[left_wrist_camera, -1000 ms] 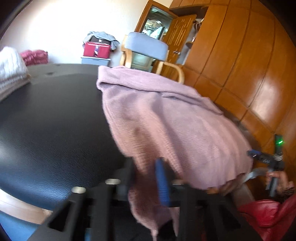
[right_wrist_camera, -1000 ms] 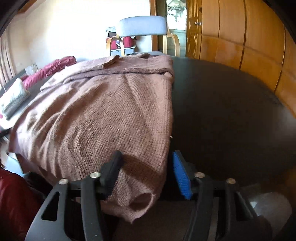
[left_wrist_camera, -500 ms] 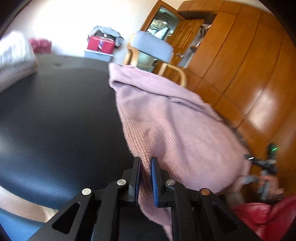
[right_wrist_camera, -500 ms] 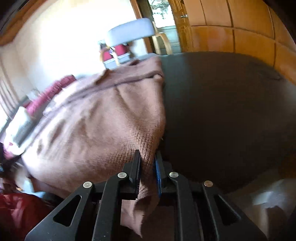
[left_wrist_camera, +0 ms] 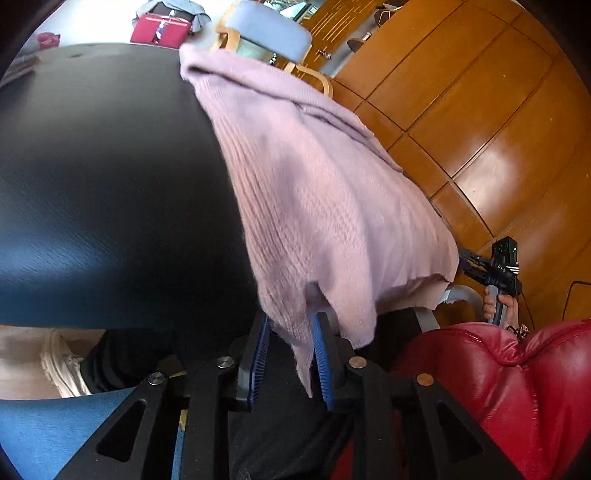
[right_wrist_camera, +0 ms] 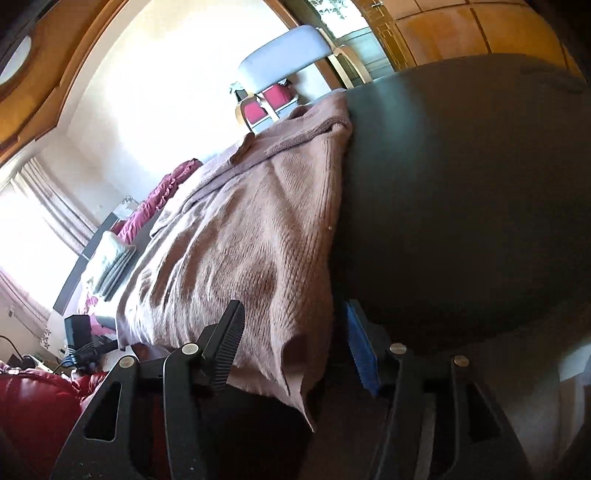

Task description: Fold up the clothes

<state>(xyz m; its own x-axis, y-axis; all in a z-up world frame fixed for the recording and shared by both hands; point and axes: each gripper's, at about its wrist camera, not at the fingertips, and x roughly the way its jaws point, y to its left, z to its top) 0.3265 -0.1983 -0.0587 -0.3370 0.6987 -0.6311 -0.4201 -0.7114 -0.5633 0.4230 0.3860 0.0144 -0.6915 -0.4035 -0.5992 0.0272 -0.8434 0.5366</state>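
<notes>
Pink knitted sweater spread flat across a dark round table, far end toward a grey-cushioned chair, near hem draped over the near table edge and hanging free.

Left gripper at the near left corner of the hem: fingers spread, a hanging point of knit dangling in the gap, not pinched. Right gripper at the near right corner: fingers spread wider, the corner flap hanging loose between them, pads clear of the cloth on both sides.

Handling, by the look of it: soft, limp, fairly thick open knit; light enough for two corner pinches, but stretchy and quick to sag in the middle once lifted. Not slippery; ribbed pads likely to bite well. Not fragile, though loose loops could snag on the pad ridges. Best taken by the two near hem corners, a little up from the very edge so that a doubled layer sits between the pads instead of a single thin tip. Even lift on both sides needed, or a skewed fold likely.

Elsewhere: folded pale laundry and dark red cloth on the far left of the table; red padded jacket near the body.
</notes>
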